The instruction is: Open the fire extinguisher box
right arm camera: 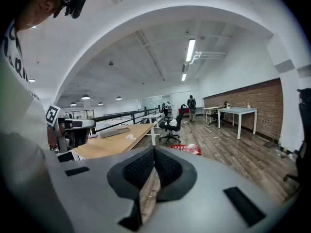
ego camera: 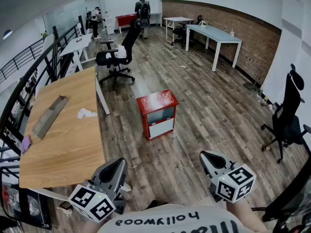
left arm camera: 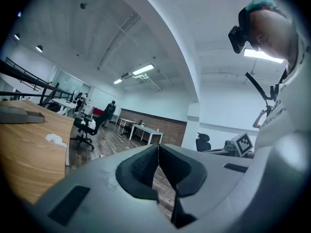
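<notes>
The fire extinguisher box (ego camera: 156, 114) is standing on the floor near the bench (ego camera: 63, 144), its door (ego camera: 161, 122) seemingly shut, while the left gripper (ego camera: 116, 166) and right gripper (ego camera: 208, 158) are hovering well apart from it, fingers (right arm camera: 138, 169) closed on nothing, the approach not yet begun.

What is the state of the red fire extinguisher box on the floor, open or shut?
Shut: the red metal fire extinguisher box stands upright, its front door flush within the red frame and its top lying flat.
</notes>
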`<state>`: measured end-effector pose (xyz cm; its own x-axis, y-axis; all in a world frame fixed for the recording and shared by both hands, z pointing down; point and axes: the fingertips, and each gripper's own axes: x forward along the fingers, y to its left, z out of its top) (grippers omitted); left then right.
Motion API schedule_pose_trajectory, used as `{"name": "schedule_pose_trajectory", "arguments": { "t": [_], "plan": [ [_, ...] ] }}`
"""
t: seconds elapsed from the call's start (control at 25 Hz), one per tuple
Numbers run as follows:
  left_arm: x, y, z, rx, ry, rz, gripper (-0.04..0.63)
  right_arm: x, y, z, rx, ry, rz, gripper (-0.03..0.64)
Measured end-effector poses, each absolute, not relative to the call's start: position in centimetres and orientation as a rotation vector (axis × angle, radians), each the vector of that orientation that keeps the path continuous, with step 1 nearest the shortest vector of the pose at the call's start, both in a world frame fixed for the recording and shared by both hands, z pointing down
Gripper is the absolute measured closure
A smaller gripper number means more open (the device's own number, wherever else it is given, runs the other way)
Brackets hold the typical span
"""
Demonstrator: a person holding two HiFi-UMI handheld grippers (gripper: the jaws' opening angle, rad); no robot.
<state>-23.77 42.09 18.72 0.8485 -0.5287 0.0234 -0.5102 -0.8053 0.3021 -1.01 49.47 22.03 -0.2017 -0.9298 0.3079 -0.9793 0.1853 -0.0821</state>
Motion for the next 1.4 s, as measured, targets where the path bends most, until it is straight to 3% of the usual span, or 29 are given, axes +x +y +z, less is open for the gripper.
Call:
{"name": "schedule_pose_trajectory", "arguments": {
  "t": [1.4],
  "plan": [
    [-23.7,35.2,23.4,2.682,-0.69,-0.018,0.588,-3.9,42.1,26.5,1.854,-2.189,0.437,0.607]
  ]
}}
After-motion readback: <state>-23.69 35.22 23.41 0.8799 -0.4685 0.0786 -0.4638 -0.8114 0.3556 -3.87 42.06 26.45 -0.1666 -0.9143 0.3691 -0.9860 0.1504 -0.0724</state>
